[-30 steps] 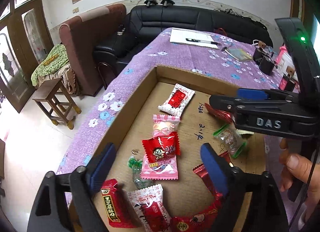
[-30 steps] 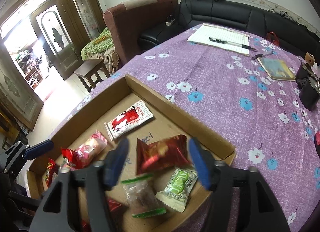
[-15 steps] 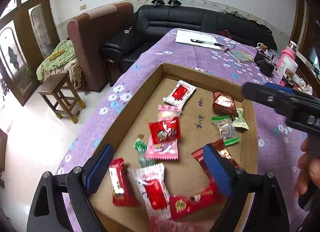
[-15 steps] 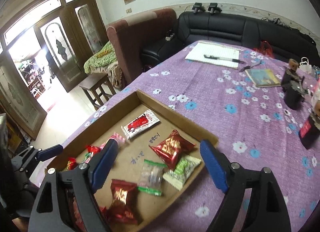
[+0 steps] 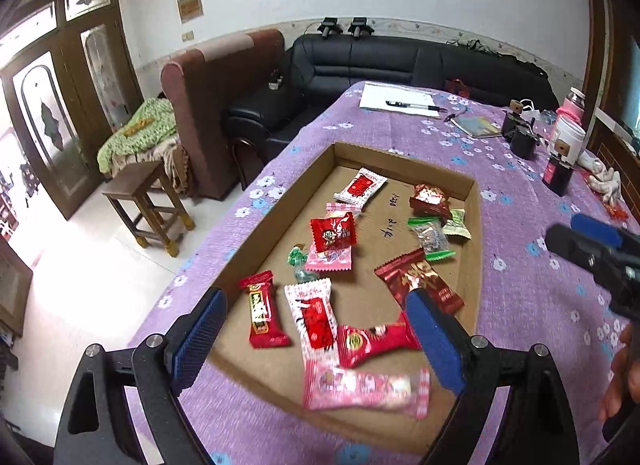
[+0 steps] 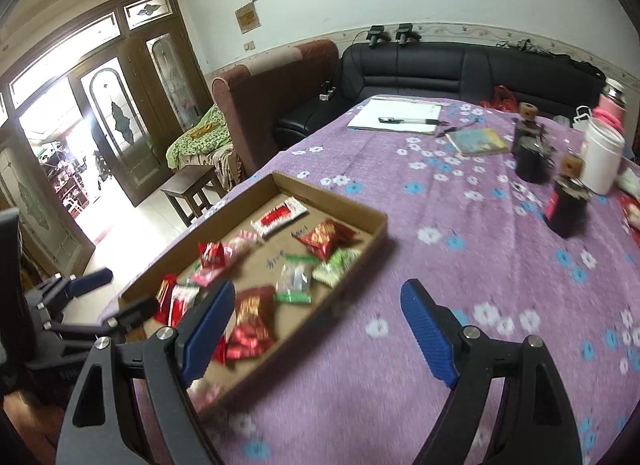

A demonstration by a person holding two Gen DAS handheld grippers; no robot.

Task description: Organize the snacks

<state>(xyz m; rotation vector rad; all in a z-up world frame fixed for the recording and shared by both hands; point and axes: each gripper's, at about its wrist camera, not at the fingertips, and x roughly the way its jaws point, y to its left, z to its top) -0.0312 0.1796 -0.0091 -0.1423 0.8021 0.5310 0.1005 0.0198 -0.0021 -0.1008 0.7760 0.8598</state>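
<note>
Left wrist view. The left gripper (image 5: 316,319) hangs above the near end of a shallow cardboard tray (image 5: 475,249) on a purple flowered tablecloth (image 5: 520,297), its two blue-padded fingers spread wide with nothing between them. Twelve wrapped snacks lie loose in the tray:
- one white-and-red packet (image 5: 360,188) at the far end;
- one dark red foil bag (image 5: 430,197);
- one pale green packet (image 5: 456,225);
- one clear packet with green ends (image 5: 431,239);
- one red cartoon-face packet (image 5: 333,232), overlapping two pink packets;
- one small green candy (image 5: 297,259);
- one dark red bar (image 5: 420,279);
- one red stick (image 5: 262,309);
- one white-and-red wrapper (image 5: 314,315);
- one red sachet (image 5: 372,339).

One long pink packet (image 5: 366,383) lies across the tray's near edge. The right gripper (image 5: 596,253) enters at the right edge.

Right wrist view. The right gripper (image 6: 318,325) is released, its fingers wide apart, over the tablecloth just beside the tray's right wall (image 6: 360,253). Farther along the table stand one notepad (image 6: 396,116) with one pen (image 6: 408,120), one booklet (image 6: 478,141), two dark jars (image 6: 530,159) and one white container (image 6: 602,159).
</note>
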